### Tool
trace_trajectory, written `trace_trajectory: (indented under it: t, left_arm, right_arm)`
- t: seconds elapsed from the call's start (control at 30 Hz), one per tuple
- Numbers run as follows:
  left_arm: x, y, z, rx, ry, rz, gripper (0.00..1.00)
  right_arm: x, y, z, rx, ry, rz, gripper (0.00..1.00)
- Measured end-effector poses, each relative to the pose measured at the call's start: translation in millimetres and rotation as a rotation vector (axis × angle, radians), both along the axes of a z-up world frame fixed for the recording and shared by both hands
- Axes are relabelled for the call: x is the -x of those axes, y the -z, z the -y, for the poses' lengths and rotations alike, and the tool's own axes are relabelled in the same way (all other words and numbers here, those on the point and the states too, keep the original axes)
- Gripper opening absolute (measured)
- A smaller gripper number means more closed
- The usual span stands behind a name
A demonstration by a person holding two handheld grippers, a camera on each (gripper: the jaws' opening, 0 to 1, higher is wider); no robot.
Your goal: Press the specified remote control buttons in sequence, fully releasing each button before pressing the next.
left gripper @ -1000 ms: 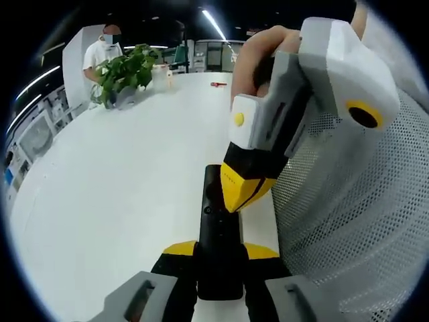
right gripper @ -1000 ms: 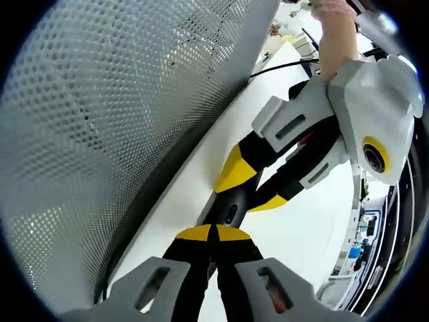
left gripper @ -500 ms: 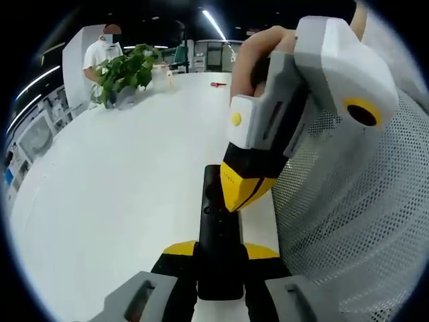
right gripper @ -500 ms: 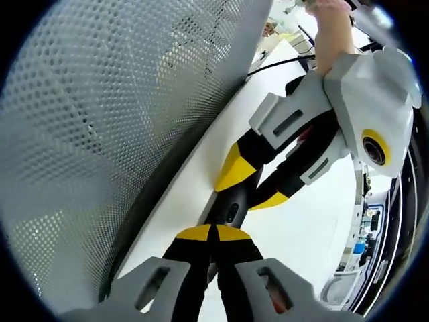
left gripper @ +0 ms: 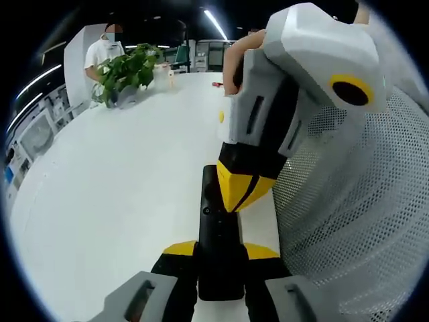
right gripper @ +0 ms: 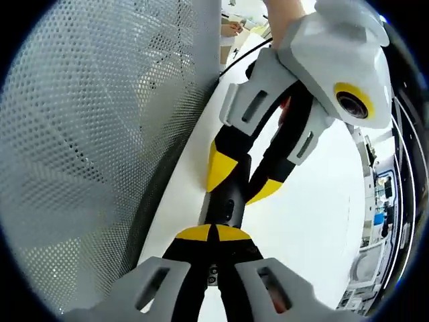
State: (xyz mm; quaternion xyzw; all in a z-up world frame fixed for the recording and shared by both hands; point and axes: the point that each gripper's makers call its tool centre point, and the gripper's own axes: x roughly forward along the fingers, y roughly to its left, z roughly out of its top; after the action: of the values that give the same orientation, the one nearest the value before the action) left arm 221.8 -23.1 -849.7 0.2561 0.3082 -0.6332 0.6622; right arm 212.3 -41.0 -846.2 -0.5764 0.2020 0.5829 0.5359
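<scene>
My left tool [left gripper: 220,258] clamps the near end of the remote [left gripper: 218,228], flat on the white table [left gripper: 120,201] beside the mesh screen [left gripper: 348,221]. My right tool [right gripper: 212,236], jaws together, has tilted more upright since a second ago, its tips on the remote's buttons – I judge a press is under way

Both cameras sit low and close over the white desk [left gripper: 120,174], facing each other along the black remote [left gripper: 219,231], each seeing the other's tongs.
</scene>
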Motion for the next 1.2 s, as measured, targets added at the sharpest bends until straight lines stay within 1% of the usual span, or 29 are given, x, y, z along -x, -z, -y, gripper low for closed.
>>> trace_trajectory:
  t: [0.07,0.17,0.3,0.37,0.57,0.63,0.7,0.73,0.77,0.8,0.83,0.87,0.9,0.93,1.0,1.2]
  left_arm:
    - [-0.1,-0.1,0.0,0.0,0.001,0.001,0.25]
    - [-0.4,0.0,-0.2,0.0,0.002,0.001,0.25]
    - [-0.4,0.0,-0.2,-0.002,0.003,0.002,0.25]
    - [-0.4,0.0,-0.2,-0.002,0.004,0.004,0.25]
    - [0.2,-0.5,-0.1,0.0,0.005,0.006,0.25]
    - [0.4,-0.3,-0.1,0.0,0.006,0.007,0.25]
    - [0.5,0.1,-0.1,-0.001,0.008,0.009,0.25]
    - [0.6,0.2,-0.1,-0.002,0.009,0.01,0.25]
    - [0.6,0.2,-0.1,-0.002,0.009,0.01,0.25]
    - [0.6,0.1,-0.1,-0.002,0.01,0.01,0.25]
    - [0.8,0.0,-0.1,-0.002,0.011,0.01,0.25]
    - [0.8,0.0,-0.1,-0.001,0.01,0.009,0.25]
    - [0.8,0.1,-0.1,-0.001,0.01,0.009,0.25]
    - [0.8,0.5,-0.4,-0.001,0.01,0.007,0.25]
    - [0.9,0.4,-0.4,-0.002,0.011,0.009,0.25]
    - [0.8,0.8,-0.2,-0.006,0.013,0.014,0.25]
  right_arm:
    - [0.4,-0.1,-0.4,0.03,-0.041,0.041,0.0]
    - [0.9,-0.3,-0.6,0.054,-0.102,0.084,0.0]
    - [0.4,-0.8,-0.5,0.056,-0.095,0.076,0.0]
    - [-0.1,-1.5,-0.4,0.044,-0.059,0.049,0.0]
    - [-1.5,-2.4,-0.3,0.01,0.001,-0.003,0.0]
    - [-3.1,-3.2,-0.8,-0.022,0.054,-0.035,0.0]
    - [-7.9,-5.9,-1.1,-0.051,0.101,-0.047,0.0]
    - [-9.9,-7.6,-2.4,-0.075,0.13,-0.064,0.0]
    - [-13.2,-9.9,-4.7,-0.115,0.178,-0.092,0.0]
    - [-14.6,-10.0,-4.4,-0.124,0.205,-0.11,0.0]
    - [-15.4,-6.5,-1.4,-0.113,0.238,-0.136,0.0]
    - [-15.4,-3.9,-0.1,-0.105,0.247,-0.147,0.0]
    - [-17.0,-5.9,-3.9,-0.129,0.228,-0.134,0.0]
    - [-15.2,-5.4,0.2,-0.105,0.239,-0.147,0.0]
    - [-15.0,-4.7,-0.8,-0.11,0.249,-0.162,0.0]
    - [-16.3,-4.4,-0.4,-0.123,0.327,-0.254,0.0]
